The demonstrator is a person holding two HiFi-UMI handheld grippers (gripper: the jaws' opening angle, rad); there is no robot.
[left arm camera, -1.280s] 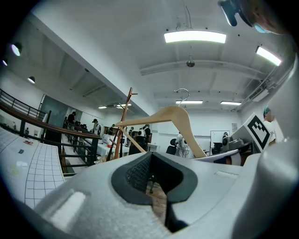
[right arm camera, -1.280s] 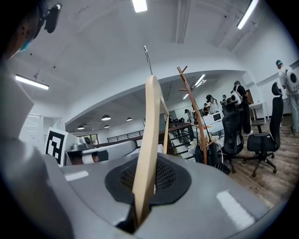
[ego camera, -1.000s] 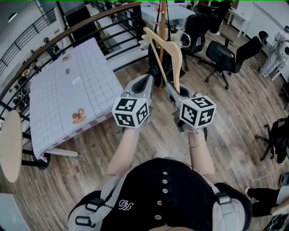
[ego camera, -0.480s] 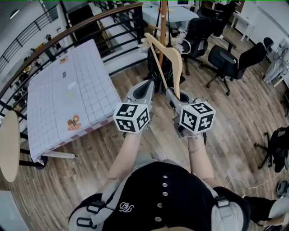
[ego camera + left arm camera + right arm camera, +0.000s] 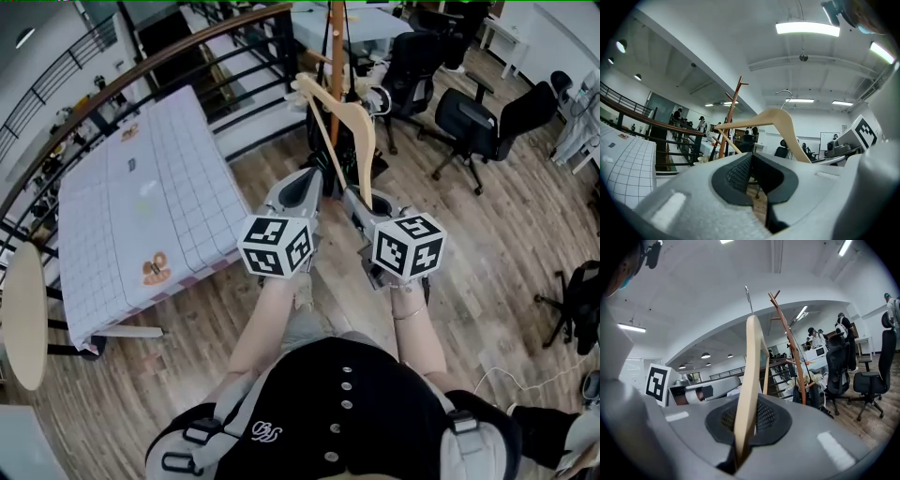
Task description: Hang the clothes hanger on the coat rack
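Note:
A pale wooden clothes hanger (image 5: 358, 122) with a metal hook stands edge-up in my right gripper (image 5: 359, 200), which is shut on its lower arm (image 5: 749, 380). The hanger's top reaches close to the brown wooden coat rack (image 5: 336, 37) ahead; I cannot tell whether they touch. From the right gripper view the rack's pole and branches (image 5: 793, 350) rise just right of the hanger. My left gripper (image 5: 311, 178) is beside the right one, level, jaws shut with nothing between them (image 5: 751, 157). In the left gripper view the hanger (image 5: 783, 121) crosses in front of the rack (image 5: 729, 117).
A table with a checked cloth (image 5: 141, 206) stands at the left beside a dark railing (image 5: 187, 56). Black office chairs (image 5: 478, 112) are behind and right of the rack. A round table (image 5: 23, 314) is at the far left. Wooden floor lies below.
Both grippers and the hanger have moved forward, closer to the coat rack. The grip on the hanger is unchanged.

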